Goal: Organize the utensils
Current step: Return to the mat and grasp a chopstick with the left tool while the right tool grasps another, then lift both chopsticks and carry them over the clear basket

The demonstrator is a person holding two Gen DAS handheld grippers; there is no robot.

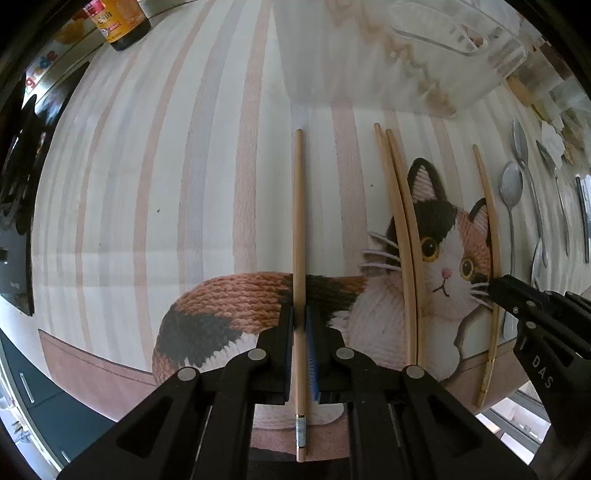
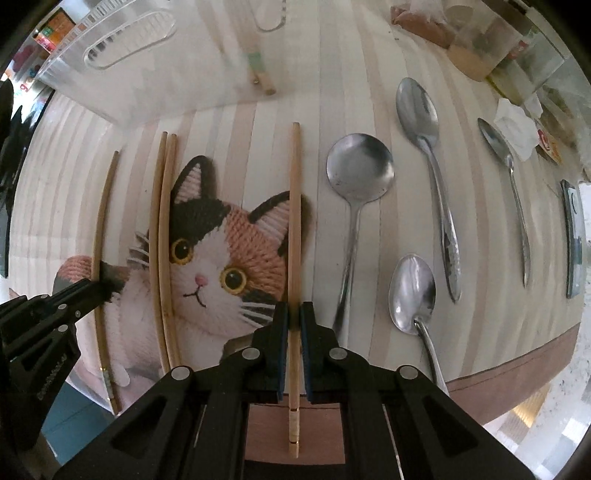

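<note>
My left gripper [image 1: 299, 317] is shut on a wooden chopstick [image 1: 298, 221] that lies straight ahead along the cat placemat [image 1: 147, 184]. My right gripper [image 2: 293, 317] is shut on another wooden chopstick [image 2: 294, 221] over the cat's ear. A pair of chopsticks [image 2: 164, 240] lies between the two held ones; it also shows in the left wrist view [image 1: 402, 240]. Several metal spoons [image 2: 358, 173] lie side by side on the mat right of my right gripper. The left gripper shows at the left edge of the right wrist view [image 2: 99, 286].
A clear plastic container [image 2: 110, 55] stands at the far edge of the mat, with chopstick ends [image 2: 264, 81] inside. A dark bottle [image 1: 122, 22] stands at the far left. Jars and wrappers [image 2: 509, 55] crowd the far right. A dark flat object [image 2: 574, 236] lies at the right edge.
</note>
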